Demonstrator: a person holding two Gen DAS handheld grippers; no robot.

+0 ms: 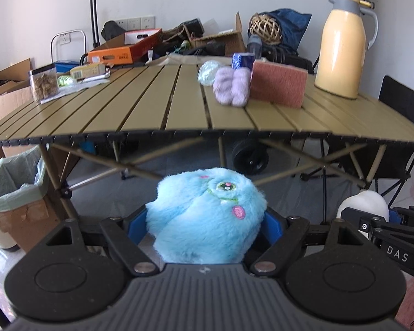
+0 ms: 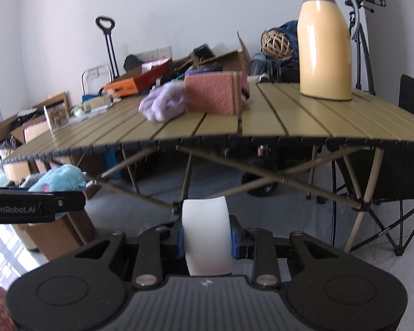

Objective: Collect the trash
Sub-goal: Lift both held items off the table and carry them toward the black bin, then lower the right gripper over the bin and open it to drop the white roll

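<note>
Left gripper (image 1: 204, 227) clamps blue plush toy (image 1: 207, 215); right gripper (image 2: 207, 238) grips white cup, probably paper (image 2: 207, 237), both below folding table (image 1: 179, 115) edge.

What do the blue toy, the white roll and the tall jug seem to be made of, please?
Blue toy: plush fabric with a long fluffy pile and stitched features.
White roll: matte and smooth, probably paper or soft foam; the frames leave it open.
Jug: hard and glossy with window glare, so coated metal or plastic; its grey collar looks like plastic.

White walls, slatted folding table (image 1: 151, 110)
</note>
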